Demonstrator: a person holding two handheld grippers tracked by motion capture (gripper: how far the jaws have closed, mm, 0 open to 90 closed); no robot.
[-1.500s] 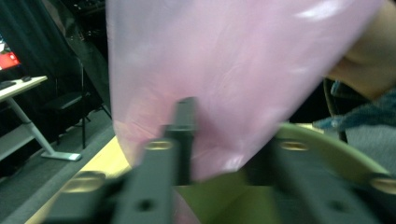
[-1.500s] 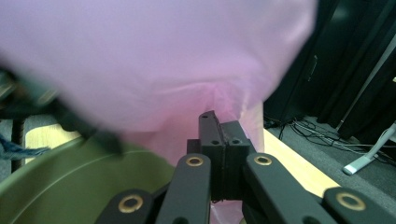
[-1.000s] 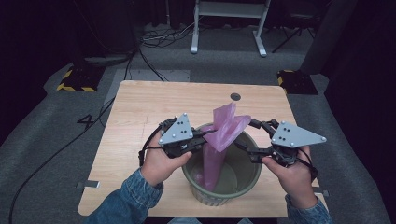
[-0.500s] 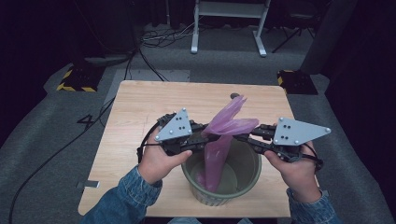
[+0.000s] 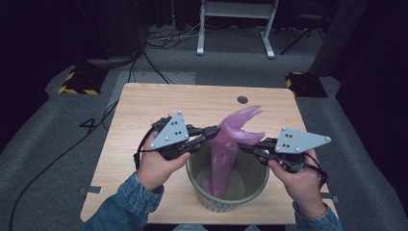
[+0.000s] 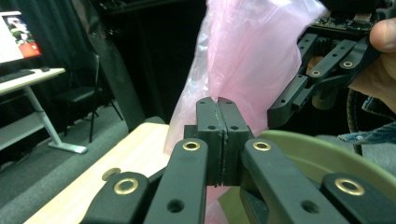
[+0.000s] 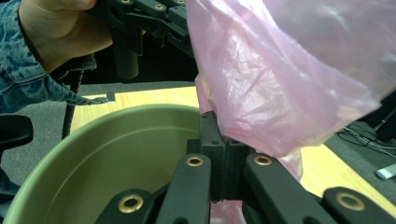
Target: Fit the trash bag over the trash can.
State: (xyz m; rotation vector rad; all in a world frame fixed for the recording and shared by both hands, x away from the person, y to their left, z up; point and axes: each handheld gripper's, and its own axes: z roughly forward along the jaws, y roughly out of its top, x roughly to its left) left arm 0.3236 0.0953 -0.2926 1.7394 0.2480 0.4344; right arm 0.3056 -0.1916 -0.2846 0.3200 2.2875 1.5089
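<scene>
A person holds a pink plastic bag (image 5: 226, 144) over a green bucket (image 5: 250, 190) that stands on the near part of a wooden table (image 5: 144, 103). The lower end of the bag hangs down inside the bucket and seems to reach its bottom, while the upper part stands above the rim and its loose top points away from the person.

The left gripper (image 5: 211, 132) has its jaws pressed fully together, and a fold of the bag is caught between them; in the left gripper view (image 6: 218, 105) the pink film comes out just above the closed tips. The right gripper (image 5: 245, 147) is also closed tight on the bag, from the opposite side; in the right gripper view (image 7: 215, 126) the film hangs over its tips, above the inside of the bucket.

The two grippers hold the bag on two sides at almost the same height, just over the rim. This way of holding probably serves to pull the mouth of the bag apart, so that it can be spread over the rim as a liner. The bag is not yet opened; it is bunched in one narrow strip, and no edge lies over the rim.
</scene>
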